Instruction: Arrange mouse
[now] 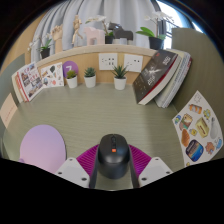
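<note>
A black computer mouse [113,156] with an orange mark on its wheel area sits between my two fingers, its front pointing away from me. My gripper [113,163] has its magenta pads [87,158] against both sides of the mouse, so it is shut on it. The mouse is over the pale wooden desk [110,110]. A round lilac mat [41,146] lies on the desk to the left of my fingers.
Three small potted plants [90,76] stand along the back of the desk below a wooden shelf [100,50]. Leaning books [163,76] stand at the back right, a magazine [30,80] at the back left. A sheet with pictures [199,128] lies at the right.
</note>
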{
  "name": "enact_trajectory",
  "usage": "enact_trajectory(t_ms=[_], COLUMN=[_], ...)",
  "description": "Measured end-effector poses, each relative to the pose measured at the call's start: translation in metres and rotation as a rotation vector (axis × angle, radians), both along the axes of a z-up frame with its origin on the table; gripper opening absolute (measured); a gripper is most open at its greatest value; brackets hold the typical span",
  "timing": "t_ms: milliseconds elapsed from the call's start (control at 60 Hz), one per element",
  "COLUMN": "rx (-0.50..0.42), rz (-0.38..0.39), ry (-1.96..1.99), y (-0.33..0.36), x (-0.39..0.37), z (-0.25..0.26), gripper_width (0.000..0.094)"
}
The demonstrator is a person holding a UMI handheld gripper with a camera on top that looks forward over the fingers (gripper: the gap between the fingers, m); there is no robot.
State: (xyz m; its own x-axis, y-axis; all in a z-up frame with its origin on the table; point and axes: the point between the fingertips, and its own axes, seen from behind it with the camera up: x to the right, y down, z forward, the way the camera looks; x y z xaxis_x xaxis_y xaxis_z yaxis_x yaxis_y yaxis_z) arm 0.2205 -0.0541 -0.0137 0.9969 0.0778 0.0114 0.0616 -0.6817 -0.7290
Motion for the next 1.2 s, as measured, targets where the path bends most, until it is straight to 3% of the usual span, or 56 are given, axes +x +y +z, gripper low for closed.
enact_trajectory(t_ms=[200,400,567,717,833,967,1200], rx=[-0.029,-0.088,0.064,0.239,0.312,0.252,0.019], rz=[0.020,-0.035,-0.098,-0.083,-0.059,-0.037,-0.090], ry=[-0.017,-0.015,-0.013,-0.016,-0.001,0.008,0.013], y=[0.000,0.002,0.013,0.008,-0.009,-0.024,-0.041], x=[0.000,-0.003,-0.019,-0.073,-0.128,-0.189,-0.224], z=[-0.001,0.011,0.110,0.221,0.264,0.226,0.072], gripper_width=[0.0373,0.0358,0.0359,0.0359,0.0357,0.0358,0.0355])
